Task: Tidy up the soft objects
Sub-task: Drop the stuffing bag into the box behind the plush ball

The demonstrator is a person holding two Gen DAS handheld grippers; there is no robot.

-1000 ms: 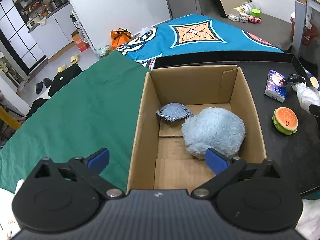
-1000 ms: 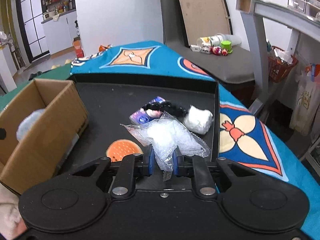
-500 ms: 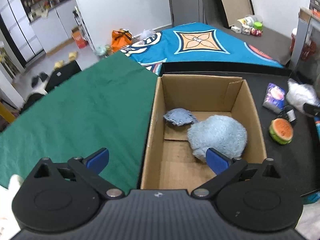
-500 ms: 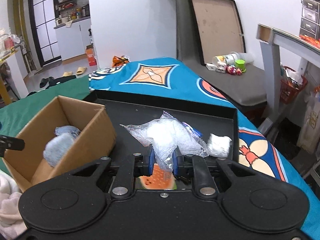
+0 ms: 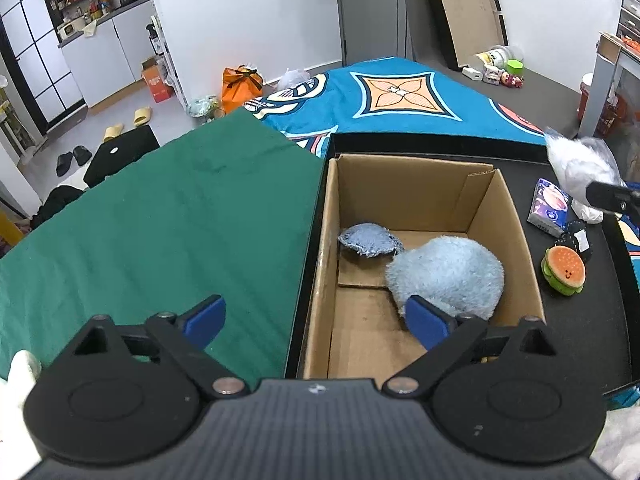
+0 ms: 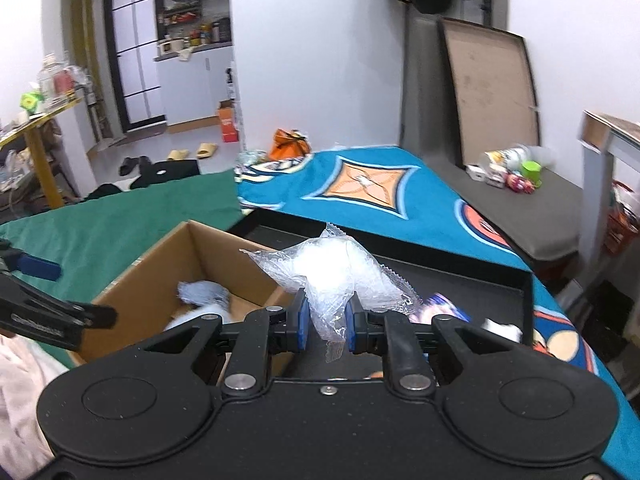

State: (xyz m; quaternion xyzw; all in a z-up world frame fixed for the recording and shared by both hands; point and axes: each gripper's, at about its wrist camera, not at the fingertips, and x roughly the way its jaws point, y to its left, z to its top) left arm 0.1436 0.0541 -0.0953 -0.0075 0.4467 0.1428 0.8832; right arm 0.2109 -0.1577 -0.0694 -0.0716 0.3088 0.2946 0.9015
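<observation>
A cardboard box [image 5: 420, 184] stands in a black tray [image 5: 580, 340]. Inside it lie a fluffy light-blue plush [image 5: 448, 276] and a small denim-blue pad [image 5: 370, 238]. My left gripper [image 5: 314, 316] hangs over the box's near left wall, its jaws closing with nothing between them. My right gripper [image 6: 325, 320] is shut on a clear plastic bag of white stuffing [image 6: 332, 268], held in the air just right of the box [image 6: 152, 264]. The left wrist view shows that bag [image 5: 576, 160] at its right edge. A burger plush [image 5: 564, 270] lies on the tray right of the box.
On the tray beside the burger are a purple tissue packet [image 5: 550, 206], a black beaded item [image 5: 576, 236] and a crumpled white wad [image 6: 504, 328]. A green cloth [image 5: 160, 220] covers the surface left of the box; a blue patterned blanket [image 5: 400, 96] lies behind.
My right gripper has risen with the bag and swung left towards the box. The left gripper drew back a little and its jaws narrowed slightly.
</observation>
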